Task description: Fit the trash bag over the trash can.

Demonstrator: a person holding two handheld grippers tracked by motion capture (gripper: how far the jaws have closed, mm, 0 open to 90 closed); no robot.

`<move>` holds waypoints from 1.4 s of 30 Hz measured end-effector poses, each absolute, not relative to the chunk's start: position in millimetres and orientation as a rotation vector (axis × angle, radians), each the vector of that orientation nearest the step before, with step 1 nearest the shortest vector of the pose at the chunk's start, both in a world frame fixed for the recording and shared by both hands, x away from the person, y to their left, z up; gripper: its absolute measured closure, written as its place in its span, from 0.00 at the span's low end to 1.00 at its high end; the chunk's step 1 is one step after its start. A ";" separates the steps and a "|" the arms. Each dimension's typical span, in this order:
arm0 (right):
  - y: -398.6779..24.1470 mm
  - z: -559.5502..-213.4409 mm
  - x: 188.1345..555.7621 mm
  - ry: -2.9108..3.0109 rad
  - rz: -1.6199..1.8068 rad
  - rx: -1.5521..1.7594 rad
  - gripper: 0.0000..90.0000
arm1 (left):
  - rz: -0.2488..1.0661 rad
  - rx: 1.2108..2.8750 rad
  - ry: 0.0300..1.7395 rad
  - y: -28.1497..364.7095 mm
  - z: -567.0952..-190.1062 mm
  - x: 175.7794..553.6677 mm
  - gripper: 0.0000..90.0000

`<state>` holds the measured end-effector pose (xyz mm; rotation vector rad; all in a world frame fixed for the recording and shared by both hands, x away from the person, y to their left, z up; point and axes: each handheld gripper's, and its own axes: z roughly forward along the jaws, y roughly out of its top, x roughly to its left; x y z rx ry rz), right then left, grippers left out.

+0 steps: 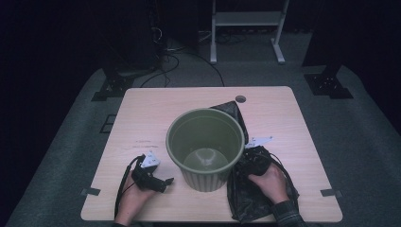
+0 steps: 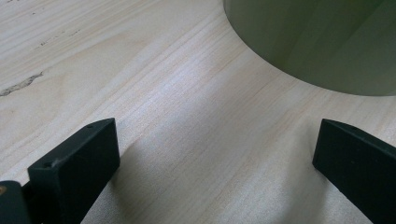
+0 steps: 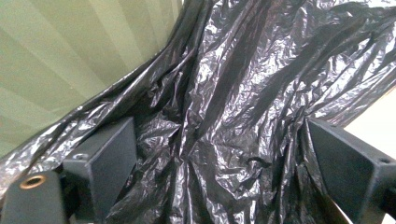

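we see the right claw [image 3: 219, 154] spread wide over the crumpled black bag [image 3: 243, 93], plastic lying between its jaws, not pinched. the bag lies on the worktop [image 1: 142, 113] against the right side of the green bin [image 1: 205, 147]. our left claw [image 2: 215, 154] is also wide, empty, resting near the bin's left side.

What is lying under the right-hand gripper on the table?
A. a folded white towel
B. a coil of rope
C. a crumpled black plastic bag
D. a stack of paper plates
C: the right gripper has its jaws spread over a black plastic bag, shiny and creased, which lies on the table against the side of the green bin.
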<state>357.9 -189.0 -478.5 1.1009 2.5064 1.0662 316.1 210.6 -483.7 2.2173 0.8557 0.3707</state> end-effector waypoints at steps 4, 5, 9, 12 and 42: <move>-185.4 -479.2 355.9 2.490 1.021 1.064 0.15 | 0.371 2.217 0.856 210.6 -483.7 316.1 0.00; -183.0 -479.5 354.0 2.481 0.987 1.044 0.15 | 0.371 2.217 0.856 210.6 -483.7 316.1 0.00; -183.0 -479.6 353.6 2.470 0.989 1.054 0.17 | 0.371 2.217 0.856 210.6 -483.7 316.1 0.00; -185.0 -478.4 353.4 2.457 0.991 1.068 0.27 | 0.370 2.217 0.856 210.6 -483.7 316.1 0.00; -212.5 -464.0 333.7 2.519 1.122 0.990 0.98 | 0.371 2.217 0.856 210.6 -483.7 316.1 0.00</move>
